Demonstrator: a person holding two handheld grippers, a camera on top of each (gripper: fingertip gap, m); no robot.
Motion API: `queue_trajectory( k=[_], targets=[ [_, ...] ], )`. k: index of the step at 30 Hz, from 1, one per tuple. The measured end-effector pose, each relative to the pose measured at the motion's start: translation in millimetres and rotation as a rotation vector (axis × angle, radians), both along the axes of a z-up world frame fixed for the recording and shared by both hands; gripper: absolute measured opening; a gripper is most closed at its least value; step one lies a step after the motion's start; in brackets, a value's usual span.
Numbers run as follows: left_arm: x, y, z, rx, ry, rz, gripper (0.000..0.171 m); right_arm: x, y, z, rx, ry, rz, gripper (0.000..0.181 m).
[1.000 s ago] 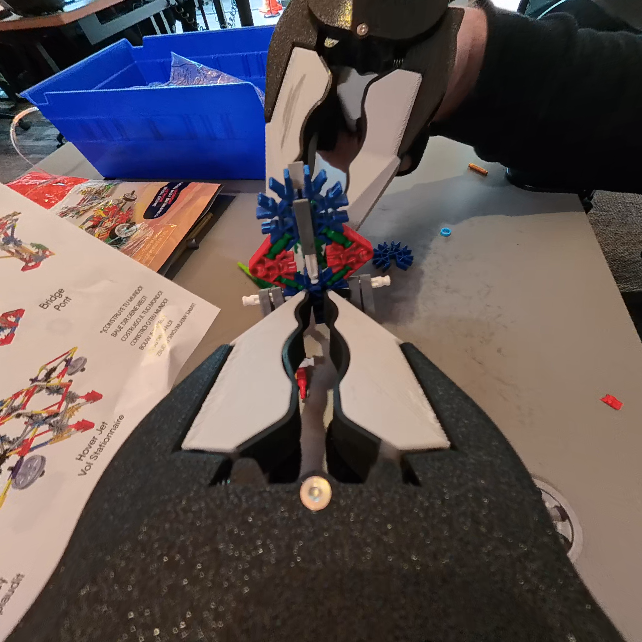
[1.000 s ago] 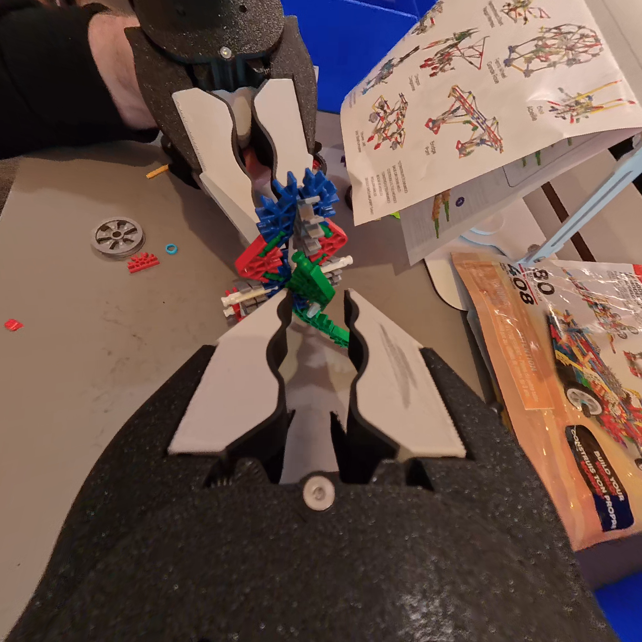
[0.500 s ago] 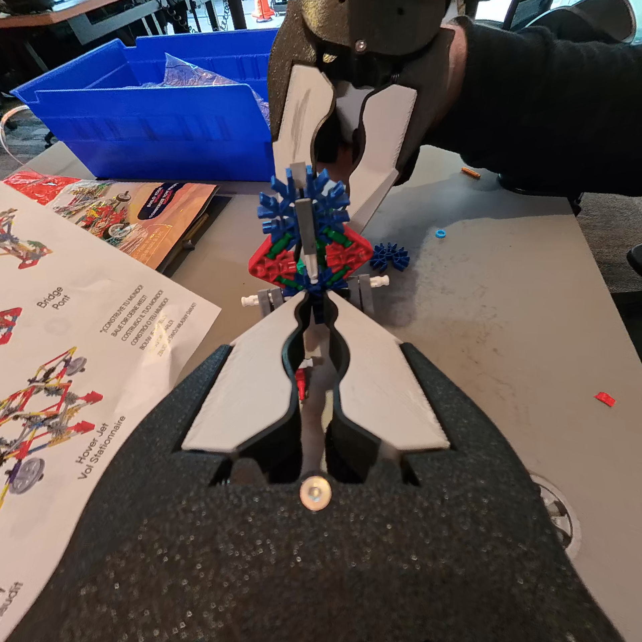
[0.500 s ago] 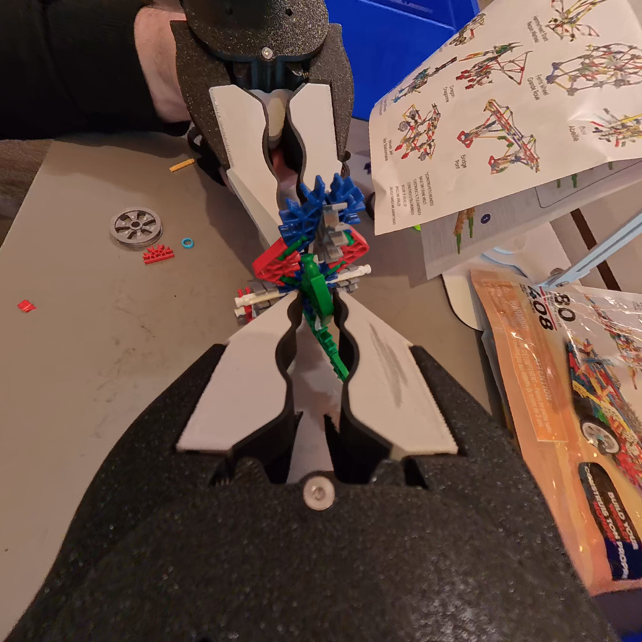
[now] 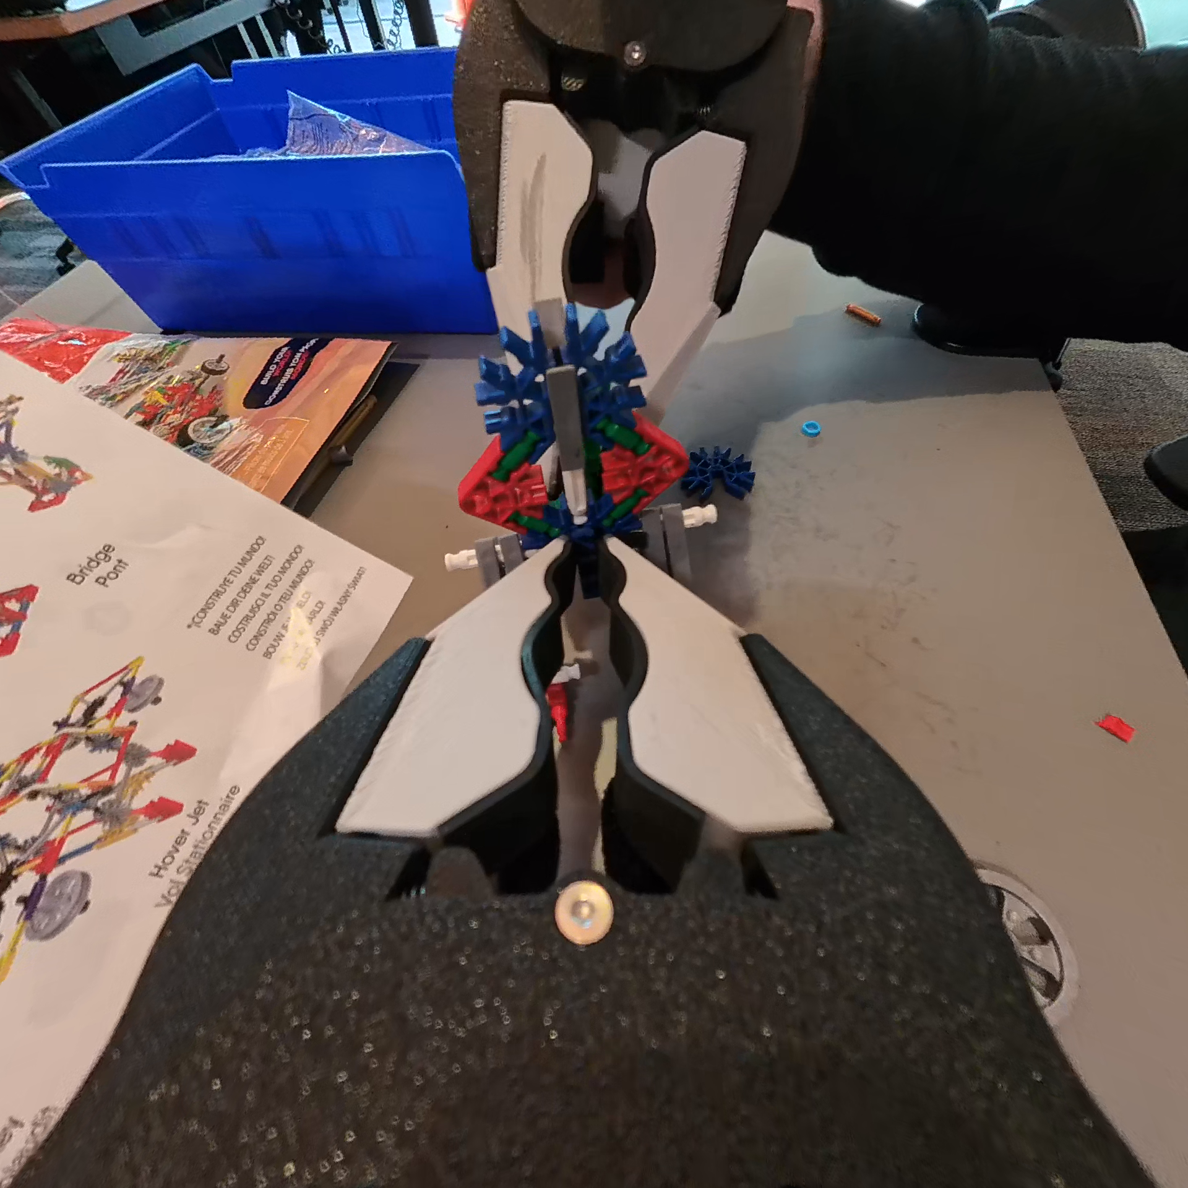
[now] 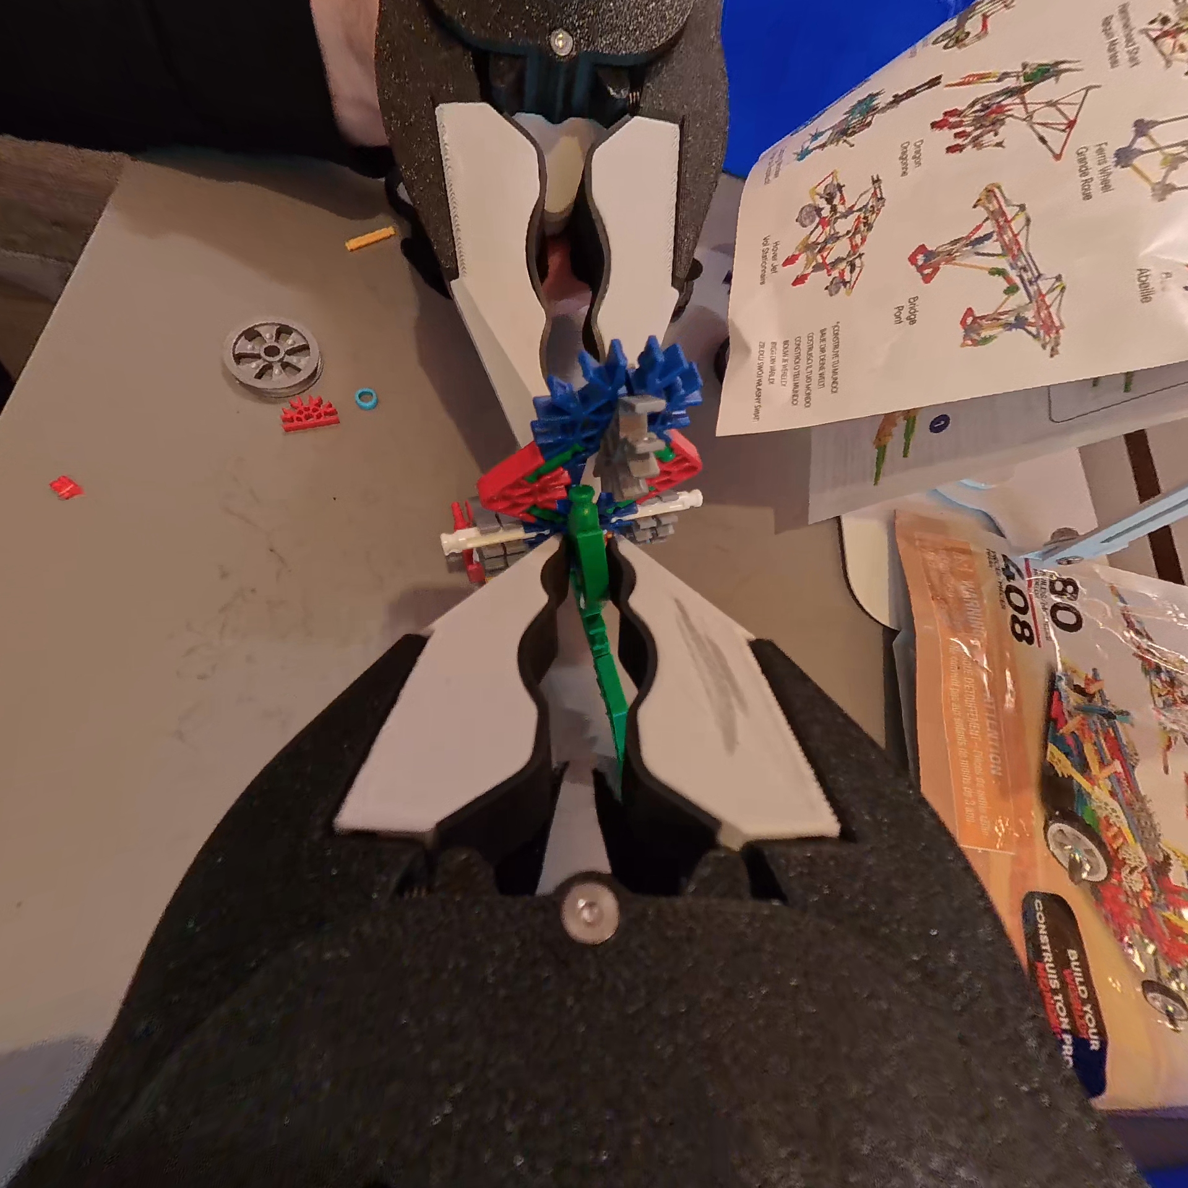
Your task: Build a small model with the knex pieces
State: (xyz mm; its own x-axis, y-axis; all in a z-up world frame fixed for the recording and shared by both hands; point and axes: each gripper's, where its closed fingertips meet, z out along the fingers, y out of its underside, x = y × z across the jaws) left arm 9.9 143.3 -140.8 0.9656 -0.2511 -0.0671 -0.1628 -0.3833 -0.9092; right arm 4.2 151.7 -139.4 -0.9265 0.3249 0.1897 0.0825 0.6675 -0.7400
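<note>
A: What does the left gripper [image 5: 584, 546] have?

B: Its fingertips are pinched together on the near, low edge of the toy model [image 5: 572, 450], a cluster of blue snowflake connectors, red panels and grey rods. The model stands just ahead of the tips, its long axis upright.

A: And the right gripper [image 6: 588, 546]?

B: Clenched on a green rod [image 6: 594, 611] that runs lengthwise between its fingers, the knob end touching the model's lower middle. So the two grippers face each other with the model between them, both equally near.

A: Poses?

B: Each comes in low and roughly level over the grey table [image 5: 900, 578]. A dark sleeve [image 5: 964, 161] shows behind the right gripper.

A: Around them?

B: An instruction sheet [image 5: 161, 611], a blue bin [image 5: 257, 212], a loose blue connector [image 5: 717, 472] just beside the model, a grey wheel [image 6: 273, 353], a red piece [image 6: 310, 413], a printed parts bag [image 6: 1061, 771].
</note>
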Motion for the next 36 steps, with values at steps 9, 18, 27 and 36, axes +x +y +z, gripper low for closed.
queue_trajectory(
  k=[9, 18, 27, 36],
  targets=[
    [1.2, 2.3, -0.1, 0.002, -0.002, -0.018, 0.003, 3.2, 2.5, -0.9, 0.072, -0.085, 0.067, 0.011],
    [2.5, 4.2, -0.6, 0.001, -0.012, -0.028, 0.003, 6.1, 4.8, 0.9, 0.014, -0.085, 0.098, 0.010],
    [3.2, 7.4, -0.6, 0.000, -0.016, -0.036, 0.003, 6.2, 7.2, 0.2, 0.043, -0.088, 0.097, 0.010],
    [6.2, 11.1, -0.8, -0.003, -0.003, -0.036, 0.003, 11.3, 10.5, 1.1, -0.010, -0.100, 0.099, 0.010]
  ],
)
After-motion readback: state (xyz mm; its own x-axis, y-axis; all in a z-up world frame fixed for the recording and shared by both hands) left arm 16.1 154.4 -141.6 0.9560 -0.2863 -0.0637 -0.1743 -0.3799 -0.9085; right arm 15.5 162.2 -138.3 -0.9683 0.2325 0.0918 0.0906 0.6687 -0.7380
